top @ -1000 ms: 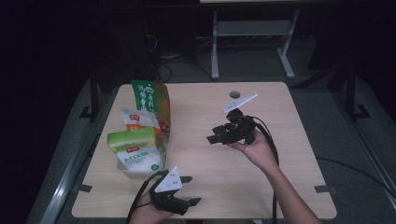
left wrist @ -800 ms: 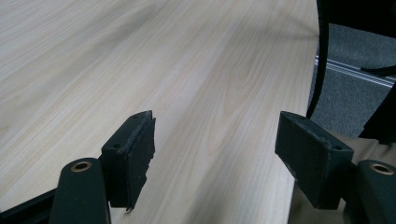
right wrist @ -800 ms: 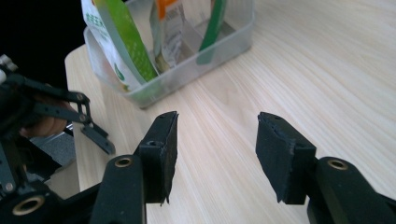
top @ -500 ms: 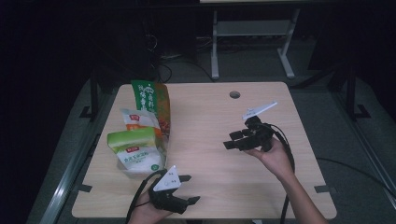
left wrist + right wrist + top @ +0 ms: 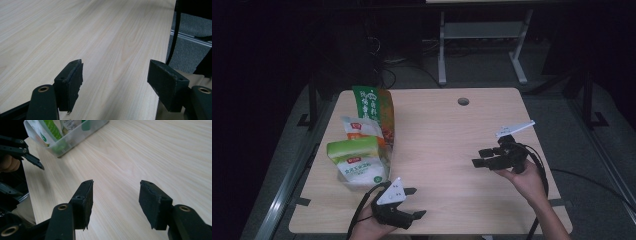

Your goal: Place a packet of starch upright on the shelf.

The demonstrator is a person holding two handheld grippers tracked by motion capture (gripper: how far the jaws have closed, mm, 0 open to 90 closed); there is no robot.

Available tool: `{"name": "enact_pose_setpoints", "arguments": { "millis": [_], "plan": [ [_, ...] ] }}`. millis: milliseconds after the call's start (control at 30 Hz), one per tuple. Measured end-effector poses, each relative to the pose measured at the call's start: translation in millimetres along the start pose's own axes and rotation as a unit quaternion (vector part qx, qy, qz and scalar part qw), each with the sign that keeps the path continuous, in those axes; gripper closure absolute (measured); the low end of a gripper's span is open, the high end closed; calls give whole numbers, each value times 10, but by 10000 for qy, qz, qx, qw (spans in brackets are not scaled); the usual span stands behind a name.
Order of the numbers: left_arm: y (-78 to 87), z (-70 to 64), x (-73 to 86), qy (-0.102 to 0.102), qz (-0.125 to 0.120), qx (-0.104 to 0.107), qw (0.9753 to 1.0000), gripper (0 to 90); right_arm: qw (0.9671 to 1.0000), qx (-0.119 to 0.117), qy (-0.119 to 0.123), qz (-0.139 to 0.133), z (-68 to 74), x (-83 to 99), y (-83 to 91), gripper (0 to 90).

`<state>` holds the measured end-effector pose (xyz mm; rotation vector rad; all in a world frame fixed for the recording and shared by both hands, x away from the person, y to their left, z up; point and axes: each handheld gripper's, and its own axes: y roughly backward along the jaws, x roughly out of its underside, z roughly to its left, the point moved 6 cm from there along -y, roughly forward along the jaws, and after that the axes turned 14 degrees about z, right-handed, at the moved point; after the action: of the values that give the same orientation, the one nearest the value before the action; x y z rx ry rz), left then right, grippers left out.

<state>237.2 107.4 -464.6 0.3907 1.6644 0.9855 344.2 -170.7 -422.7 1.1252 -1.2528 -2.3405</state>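
High view: right gripper [image 5: 479,158] held above the right part of the pale wood-grain table [image 5: 447,130], jaws spread, nothing between them. Left gripper [image 5: 414,202] low at the near edge, jaws likewise apart and empty. Clear plastic bin [image 5: 362,177] of green and white food packets [image 5: 354,157] sits at the table's left side, well apart from the right gripper, near the left one.

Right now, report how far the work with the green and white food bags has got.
Done: three green and white food bags stand together in a clear plastic tray at the wooden table edge. In hand: nothing; the left gripper and the right gripper are both open and empty, apart from the bags. What is left cannot be told from this.
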Motion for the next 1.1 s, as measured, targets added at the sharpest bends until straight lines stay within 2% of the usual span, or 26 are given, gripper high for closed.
{"name": "enact_pose_setpoints", "arguments": {
  "millis": [600, 900, 1100],
  "plan": [
    [6, 7, 3, 2, -1, -25, 10000, 280, 9991, 157, -386, -25, -181, 522, 72, 430],
    [12, 13, 7, -19, 16, -39, 10000, 280, 9985, 195, -512, -63, -169, 727, 82, 423],
    [9, 16, 9, -17, 19, -35, 10000, 280, 9984, 293, -474, -85, -134, 830, 89, 413]
  ]
}}
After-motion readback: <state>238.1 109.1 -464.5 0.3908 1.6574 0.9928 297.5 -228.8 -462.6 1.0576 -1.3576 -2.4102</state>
